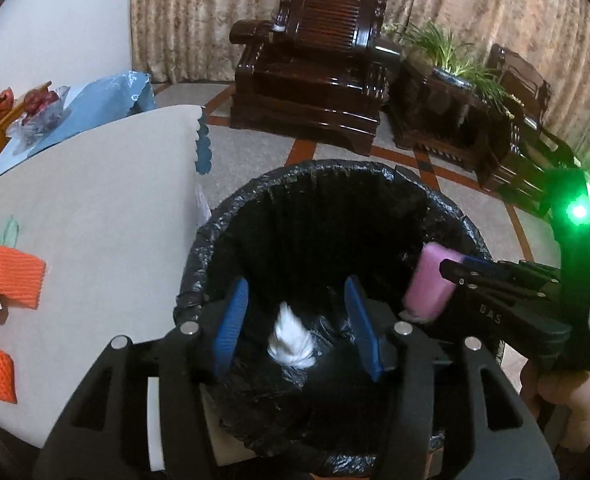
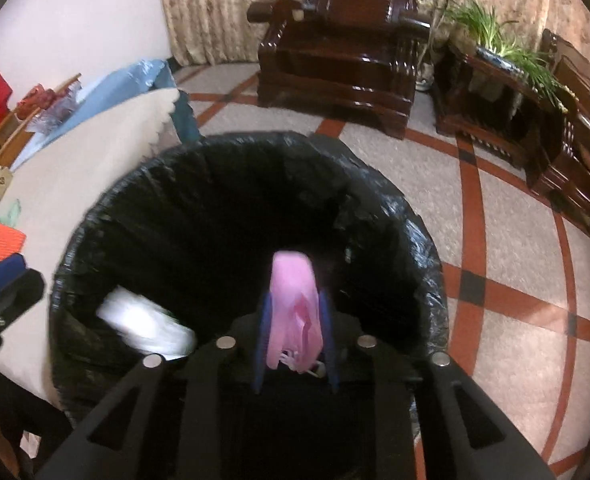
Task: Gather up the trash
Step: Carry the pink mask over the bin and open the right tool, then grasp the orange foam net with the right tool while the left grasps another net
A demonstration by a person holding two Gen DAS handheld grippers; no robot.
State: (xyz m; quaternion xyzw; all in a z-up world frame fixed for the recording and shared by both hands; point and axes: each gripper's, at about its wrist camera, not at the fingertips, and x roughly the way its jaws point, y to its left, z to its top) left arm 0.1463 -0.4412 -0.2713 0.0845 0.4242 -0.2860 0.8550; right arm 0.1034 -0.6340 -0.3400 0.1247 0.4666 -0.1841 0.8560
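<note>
A bin lined with a black bag [image 1: 255,216] [image 2: 107,216] stands on the floor beside the table. My left gripper [image 1: 295,300] is open above the bin's mouth. A white crumpled piece [image 1: 291,340] is blurred below its fingers, inside the bin; it also shows in the right wrist view [image 2: 147,320]. My right gripper [image 2: 295,304] is shut on a pink foam piece [image 2: 295,292] and holds it over the bin. The left wrist view shows it at the bin's right rim [image 1: 451,268], with the pink piece [image 1: 431,280] between its fingers.
A table with a white cloth [image 1: 95,216] is to the left, with orange foam nets [image 1: 11,272] and wrappers on it. Dark wooden armchairs [image 1: 315,72] and a plant stand [image 1: 447,92] are across the tiled floor.
</note>
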